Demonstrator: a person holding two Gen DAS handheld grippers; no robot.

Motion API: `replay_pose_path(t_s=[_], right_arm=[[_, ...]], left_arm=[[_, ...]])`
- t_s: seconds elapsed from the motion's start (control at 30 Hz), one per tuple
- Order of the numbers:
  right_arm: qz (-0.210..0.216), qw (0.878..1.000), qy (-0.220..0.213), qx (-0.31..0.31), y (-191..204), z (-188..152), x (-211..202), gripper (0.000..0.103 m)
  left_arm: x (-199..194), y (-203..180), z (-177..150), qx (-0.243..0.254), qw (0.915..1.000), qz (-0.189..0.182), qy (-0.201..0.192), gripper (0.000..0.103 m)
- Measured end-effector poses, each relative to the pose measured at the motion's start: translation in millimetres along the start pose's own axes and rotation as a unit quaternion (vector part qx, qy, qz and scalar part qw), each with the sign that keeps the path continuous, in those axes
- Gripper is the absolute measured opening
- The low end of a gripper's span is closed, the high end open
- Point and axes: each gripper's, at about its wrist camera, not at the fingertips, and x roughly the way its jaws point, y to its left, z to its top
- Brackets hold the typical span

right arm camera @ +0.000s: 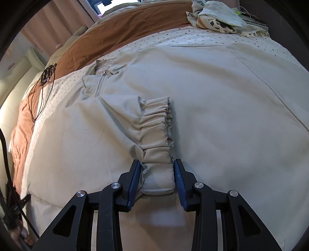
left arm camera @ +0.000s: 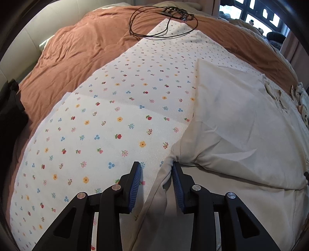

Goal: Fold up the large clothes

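A large beige jacket (right arm camera: 212, 100) lies spread over a floral sheet (left arm camera: 108, 123) on the bed, its zipped collar (right arm camera: 102, 77) at the upper left of the right wrist view. Its sleeve is folded across the body, ending in a gathered elastic cuff (right arm camera: 156, 135). My right gripper (right arm camera: 156, 170) is shut on the near end of that cuff, both blue pads against the fabric. In the left wrist view the jacket (left arm camera: 241, 119) fills the right half. My left gripper (left arm camera: 156, 169) straddles the jacket's edge; the right pad touches a fold, the left pad rests over the sheet, so it stands open.
A brown quilt (left arm camera: 77, 50) covers the bed beyond the sheet. A coiled black cable (left arm camera: 164, 23) lies at the sheet's far end. A pile of patterned cloth (right arm camera: 222, 17) sits at the far right of the bed. A window (left arm camera: 256, 13) is behind.
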Motion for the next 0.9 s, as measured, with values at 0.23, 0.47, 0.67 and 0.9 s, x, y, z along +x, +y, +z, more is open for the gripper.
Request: replay_pose_path(t_s=[0.23,0.47,0.67,0.9], right_arm=[[0.001,1.000,-0.007,0.011,-2.8,7.7,1.4,0.035],[0.022,0.997,-0.040,0.067,-30.0,7.7,-40.2,0.068],[0.013,0.993,-0.077,0.086,-59.0,8.2,-82.9,0.069],[0.001,0.985,-0.111,0.129,-123.7,3.7,-122.1,0.069]], left_arm=[[-6.9,4.5,4.1,-0.023,0.9995,-0.020,0.009,0.035],[-64.3,-9.5,2.3,-0.041,0.9939,-0.085,-0.057,0.084],[-94.8,-38.2,-9.3,-0.004,0.9920,-0.095,-0.083,0.085],[-118.7,-59.6,-23.3,0.014,0.9862,-0.116,-0.117,0.085]])
